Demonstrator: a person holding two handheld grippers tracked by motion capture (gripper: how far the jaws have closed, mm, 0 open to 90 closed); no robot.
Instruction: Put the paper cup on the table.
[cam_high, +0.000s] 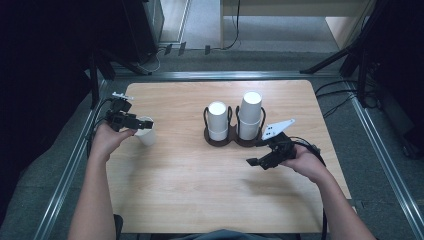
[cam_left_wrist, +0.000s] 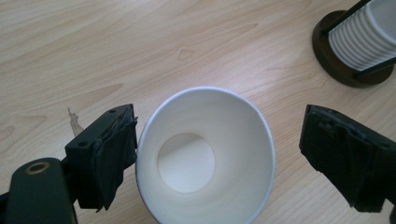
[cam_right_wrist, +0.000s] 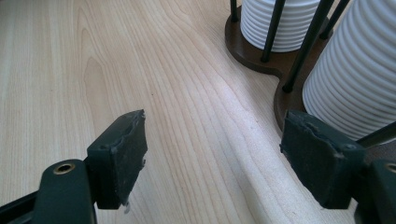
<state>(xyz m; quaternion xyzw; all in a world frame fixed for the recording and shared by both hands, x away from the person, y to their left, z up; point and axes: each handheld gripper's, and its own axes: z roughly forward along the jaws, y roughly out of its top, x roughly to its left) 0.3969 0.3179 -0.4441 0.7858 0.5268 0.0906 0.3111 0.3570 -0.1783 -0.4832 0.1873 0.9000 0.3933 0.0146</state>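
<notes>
From my left gripper (cam_left_wrist: 217, 156) view I look into an empty paper cup (cam_left_wrist: 205, 156) between spread jaws, left of the cup holder (cam_high: 235, 139); my right gripper (cam_right_wrist: 229, 158) gapes empty beside it.

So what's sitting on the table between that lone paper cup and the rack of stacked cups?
Nothing: in the high view, only bare wooden table runs from the lone paper cup, framed by the open left tool, to the rack.
</notes>
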